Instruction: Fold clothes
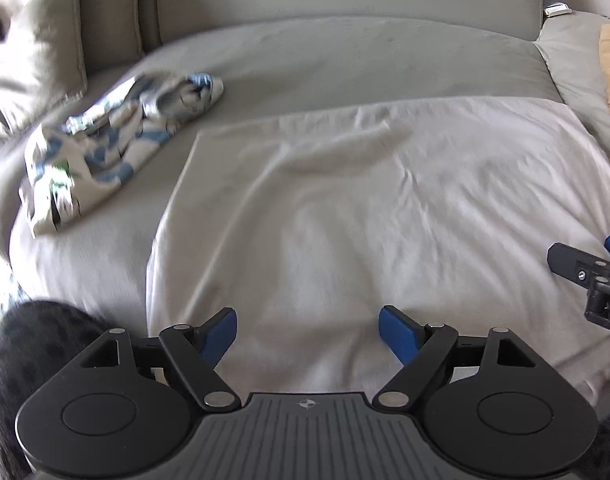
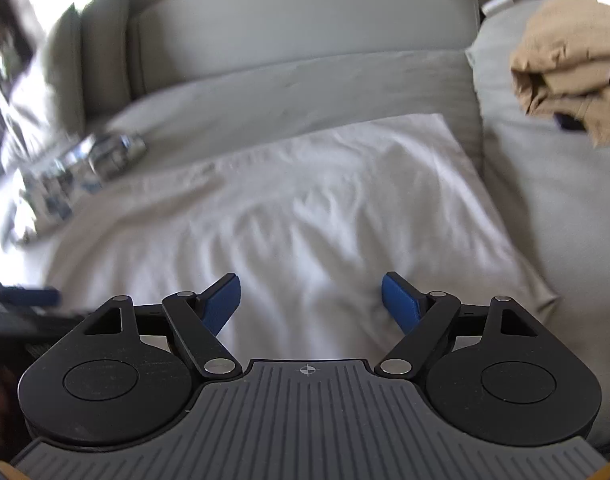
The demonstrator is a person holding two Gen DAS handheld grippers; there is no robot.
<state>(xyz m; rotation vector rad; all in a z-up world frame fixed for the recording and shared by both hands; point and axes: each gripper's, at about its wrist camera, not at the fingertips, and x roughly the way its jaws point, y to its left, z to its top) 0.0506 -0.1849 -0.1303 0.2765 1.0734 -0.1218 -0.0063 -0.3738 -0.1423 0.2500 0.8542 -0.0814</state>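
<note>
I am holding both of my grippers over a sofa (image 1: 345, 52), and both sets of jaws are standing wide apart with nothing between them. My left gripper (image 1: 308, 330) is hanging over the near edge of a white garment (image 1: 365, 208) that is lying spread on the seat, and my right gripper (image 2: 311, 298) is hovering above the same cloth toward its right side.

The white garment is lying as a broad rectangle with straight far and left edges and many soft creases across it. I am judging that it is lying partly folded, or laid flat ready for folding; I cannot tell which. To its left a blue-and-white patterned garment (image 1: 113, 148) is lying crumpled and bunched, well apart from the white one, so that piece is plainly not folded. On the cushion to the right a tan garment (image 2: 573, 64) is sitting in a thick stack of layers, looking roughly folded, though its edges are ragged.

So I am reckoning the work is somewhere in the middle: one piece looking stacked, one flat under my jaws, one still needing folding.
</note>
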